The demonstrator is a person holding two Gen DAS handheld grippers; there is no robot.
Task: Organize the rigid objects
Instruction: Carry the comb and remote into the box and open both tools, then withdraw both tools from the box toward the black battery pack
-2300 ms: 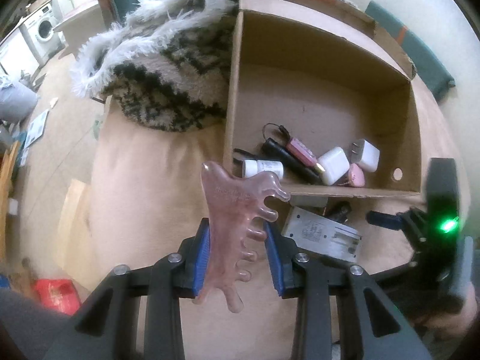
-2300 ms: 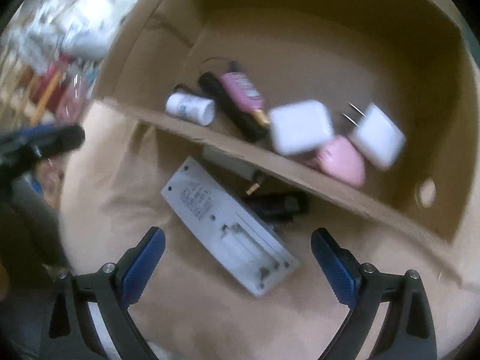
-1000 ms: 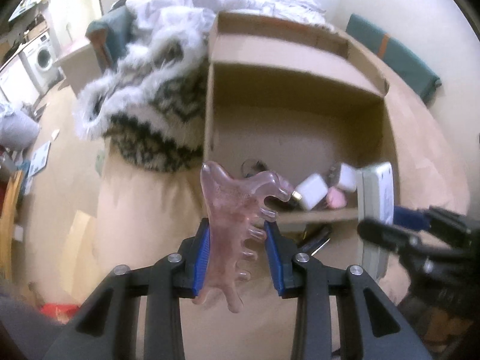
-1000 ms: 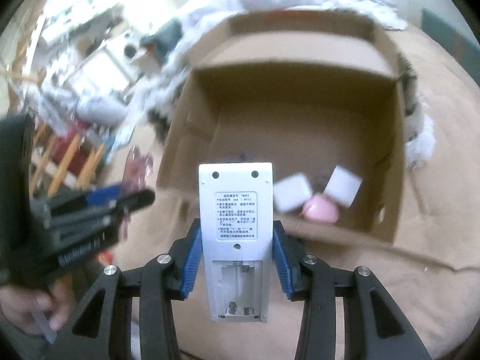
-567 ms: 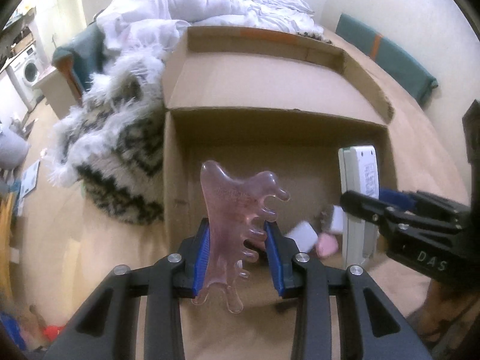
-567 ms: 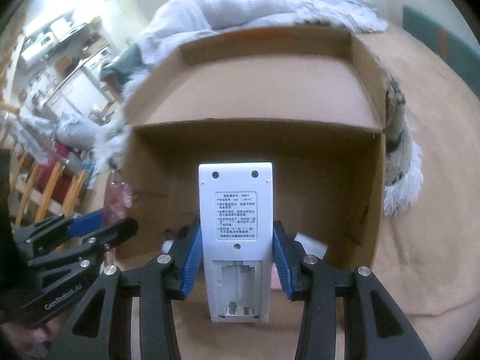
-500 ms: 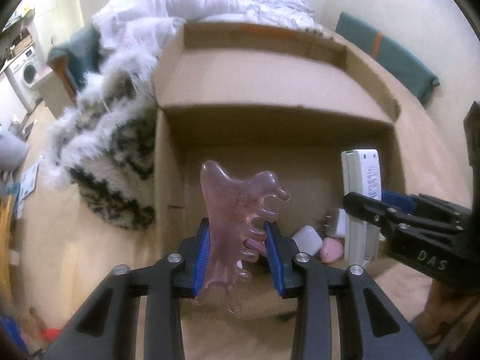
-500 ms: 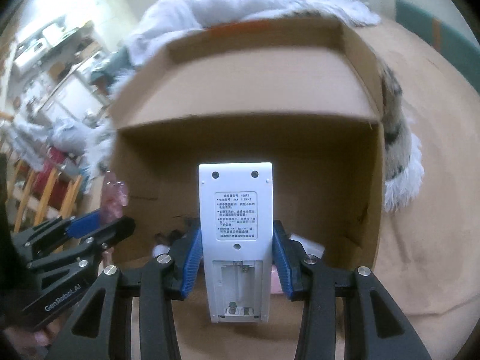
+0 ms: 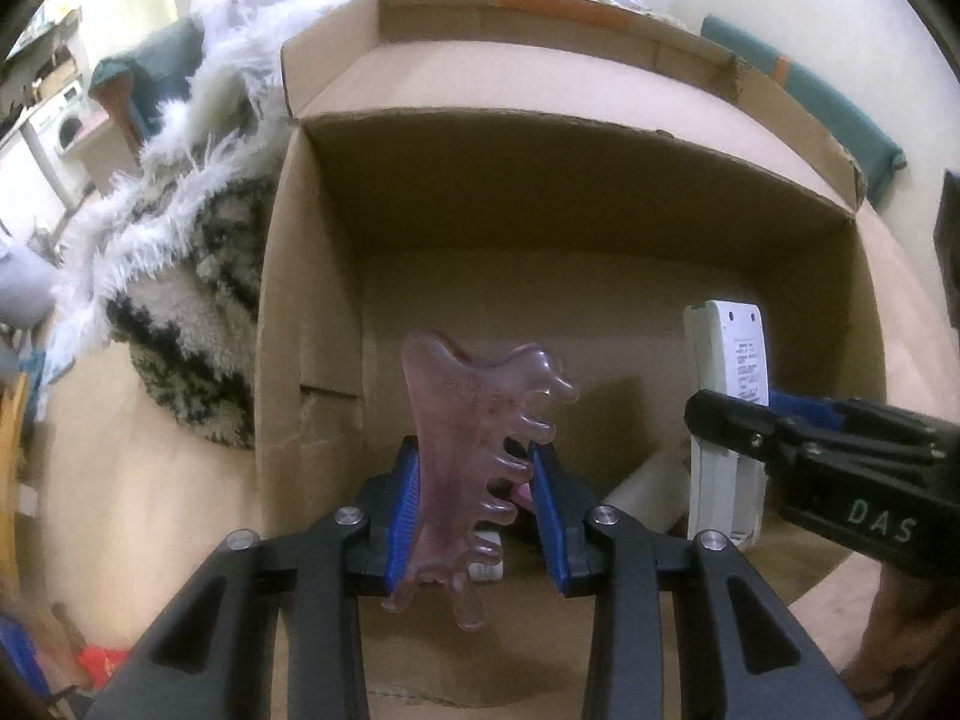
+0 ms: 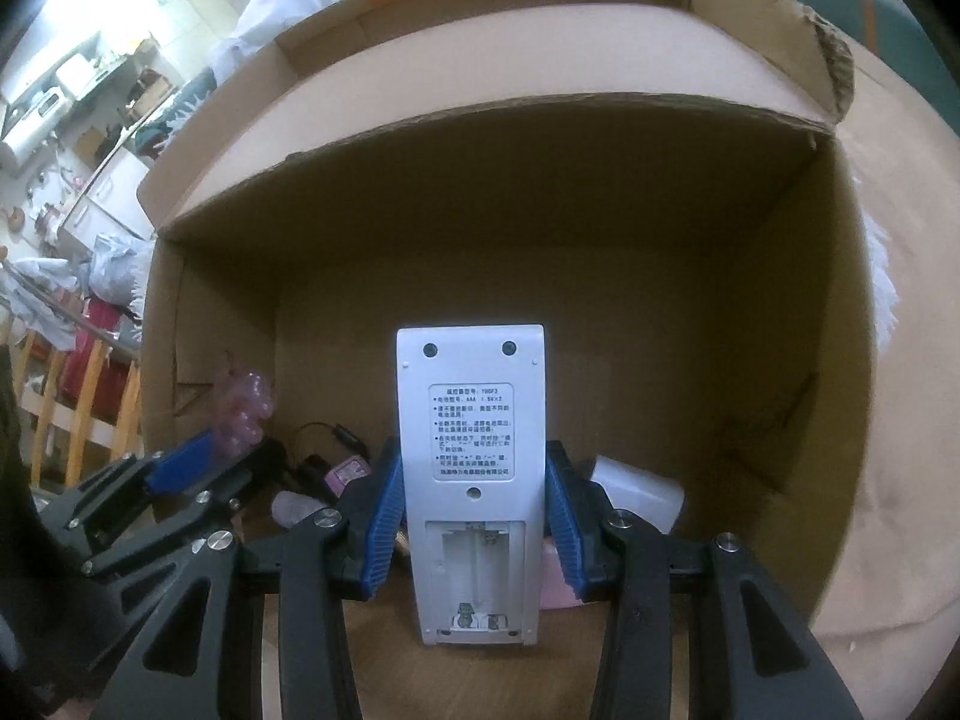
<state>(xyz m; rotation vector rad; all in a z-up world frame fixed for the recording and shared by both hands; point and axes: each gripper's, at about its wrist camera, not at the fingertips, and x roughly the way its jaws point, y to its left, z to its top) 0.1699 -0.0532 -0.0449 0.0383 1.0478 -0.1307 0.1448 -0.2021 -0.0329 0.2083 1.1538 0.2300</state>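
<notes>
Left wrist view: your cardboard box (image 9: 312, 312) sits open w/ its flaps up, on a tan-covered surface, a shaggy black-and-white throw (image 9: 180, 276) just beside its left wall. Inside, near the front wall, you've got small stuff mostly hidden behind the fingers: a white block (image 9: 639, 489), something pink, a bit of a white item. Can't tell more from here.

Right wrist view shows more of the contents at the box (image 10: 210, 312) floor: a black cable w/ plug (image 10: 327, 435), a small pink device (image 10: 348, 471), a pale cylinder (image 10: 294, 507), a white charger block (image 10: 639, 492), and a pink thing (image 10: 552, 576) partly behind the right finger.

Your left gripper (image 9: 477, 516) is clamped on the pink comb-shaped scraper (image 9: 474, 456): blue pads (image 9: 405, 510) press its narrow lower part from both sides, fingers only slightly apart. The scraper stands upright over the box opening, teeth pointing right.

Your right gripper (image 10: 474, 522) is closed on the white remote (image 10: 474, 450), back side facing the camera, battery bay empty w/ no cover. Blue pads (image 10: 384, 522) grip both long edges around its middle. The remote (image 9: 729, 402) stands upright inside the box's right half, above the items, not resting on them as far as the view shows. Both grippers are close together, side by side over the box.
</notes>
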